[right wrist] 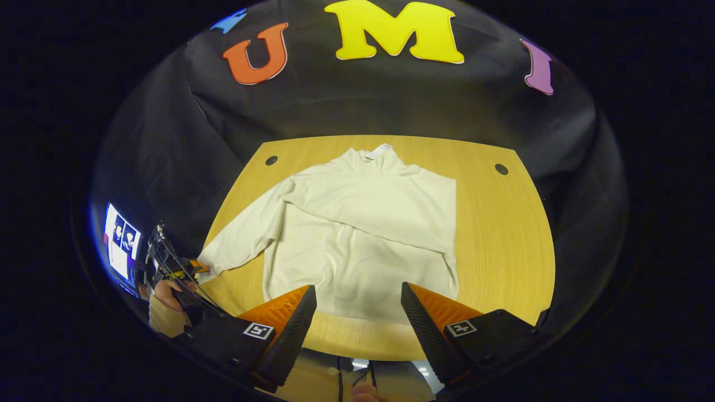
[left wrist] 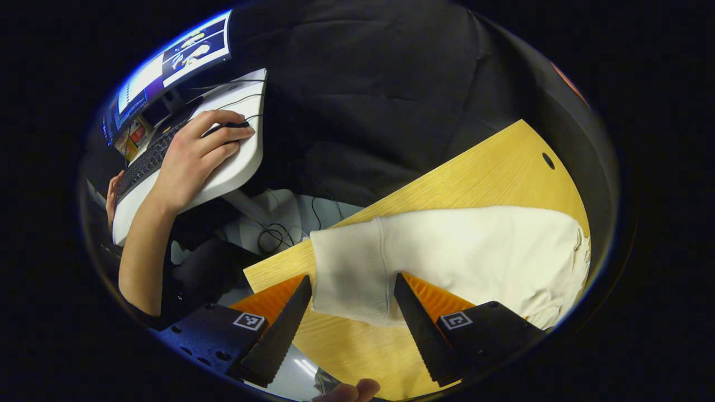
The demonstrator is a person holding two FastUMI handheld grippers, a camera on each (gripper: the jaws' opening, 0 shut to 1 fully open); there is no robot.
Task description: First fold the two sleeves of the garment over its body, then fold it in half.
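Wooden table: cream garment flat at frame centre, one sleeve across body, other sleeve splayed lower left. I read its cuff between left gripper fingers, spread. Right gripper released, at hem.

1 cream sweatshirt; 1 wooden table (2 holes in its top); 2 grippers; 1 monitor; 1 keyboard; 1 mouse.

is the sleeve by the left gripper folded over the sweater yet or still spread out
Spread out. That sleeve lies angled away from the sweater onto bare table, cuff between the open left gripper fingers.
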